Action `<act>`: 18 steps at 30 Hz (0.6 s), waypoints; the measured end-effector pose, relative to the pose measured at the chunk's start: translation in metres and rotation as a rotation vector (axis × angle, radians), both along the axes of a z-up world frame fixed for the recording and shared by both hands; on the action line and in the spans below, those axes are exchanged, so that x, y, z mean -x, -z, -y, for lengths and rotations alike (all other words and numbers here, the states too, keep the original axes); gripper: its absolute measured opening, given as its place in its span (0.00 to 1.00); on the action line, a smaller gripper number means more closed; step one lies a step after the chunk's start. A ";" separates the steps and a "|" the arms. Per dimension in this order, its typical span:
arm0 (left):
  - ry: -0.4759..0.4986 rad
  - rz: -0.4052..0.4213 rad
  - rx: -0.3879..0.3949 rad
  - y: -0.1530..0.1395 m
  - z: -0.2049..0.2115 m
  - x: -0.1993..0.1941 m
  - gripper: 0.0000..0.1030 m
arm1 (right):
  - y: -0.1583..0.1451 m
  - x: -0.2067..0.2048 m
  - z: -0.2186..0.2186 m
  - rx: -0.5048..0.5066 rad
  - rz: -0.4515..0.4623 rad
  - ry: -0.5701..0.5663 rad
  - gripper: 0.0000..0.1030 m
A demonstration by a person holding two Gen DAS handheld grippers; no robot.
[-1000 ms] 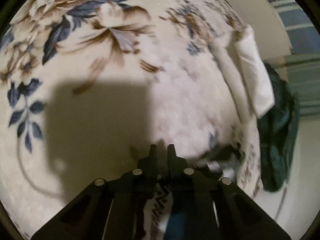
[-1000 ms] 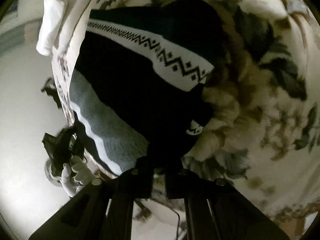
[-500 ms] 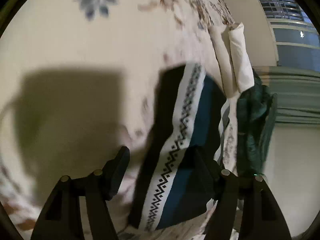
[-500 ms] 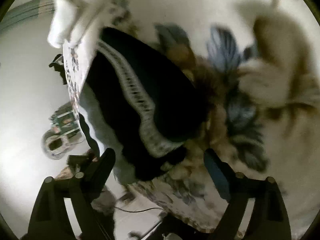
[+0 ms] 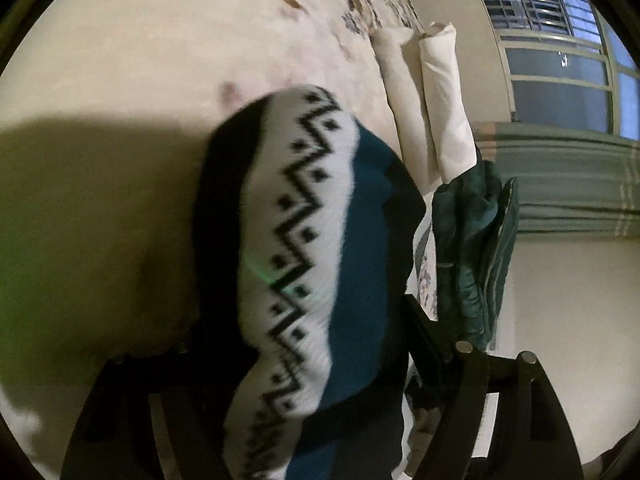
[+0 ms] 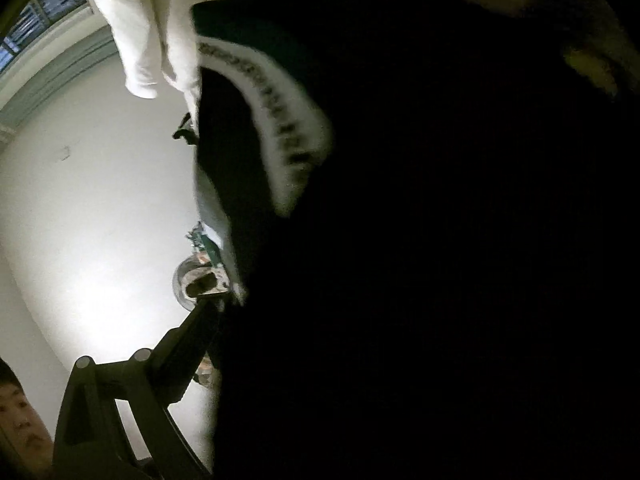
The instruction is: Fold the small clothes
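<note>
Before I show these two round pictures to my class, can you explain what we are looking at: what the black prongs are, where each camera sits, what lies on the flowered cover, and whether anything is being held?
No robot here: a person holds a hand tool with two black fingers in each hand, and a wide-angle camera on each tool looks forward along those fingers, hence the round, bent pictures.

One picture comes from the left gripper. In front of it a small dark garment with a white zigzag band and a teal stripe lies on a cream flowered bedcover. The garment sits between the fingers, which are spreading; they do not appear to pinch it. Beyond lie two pale rolled cloths, a dark green garment and a window.

The other picture comes from the right gripper. Only one of its fingers shows; the same garment fills most of the view, very dark. These fingers are opening too, gripping nothing visible.
</note>
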State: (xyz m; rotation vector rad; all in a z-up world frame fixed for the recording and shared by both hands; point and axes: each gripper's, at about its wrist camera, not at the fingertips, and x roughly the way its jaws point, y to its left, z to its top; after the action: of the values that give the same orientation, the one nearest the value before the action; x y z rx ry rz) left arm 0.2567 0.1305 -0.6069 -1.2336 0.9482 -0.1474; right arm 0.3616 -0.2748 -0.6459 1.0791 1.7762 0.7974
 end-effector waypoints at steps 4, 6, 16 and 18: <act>0.022 -0.027 -0.096 -0.022 0.001 -0.008 0.32 | -0.010 0.001 -0.013 0.066 0.072 -0.012 0.30; 0.028 -0.044 -0.115 -0.031 -0.001 -0.012 0.29 | -0.020 0.007 -0.011 0.102 0.094 0.024 0.30; 0.265 -0.006 -0.173 -0.107 -0.024 -0.099 0.28 | -0.134 0.006 -0.015 0.188 0.221 0.278 0.26; 0.332 0.012 -0.171 -0.127 -0.028 -0.133 0.28 | -0.160 -0.003 -0.023 0.204 0.248 0.333 0.26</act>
State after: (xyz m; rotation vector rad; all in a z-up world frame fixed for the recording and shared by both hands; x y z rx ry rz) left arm 0.3897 0.1580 -0.4795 -0.9120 1.1265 -0.3285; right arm 0.3647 -0.2515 -0.4855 1.0530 1.3894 0.5095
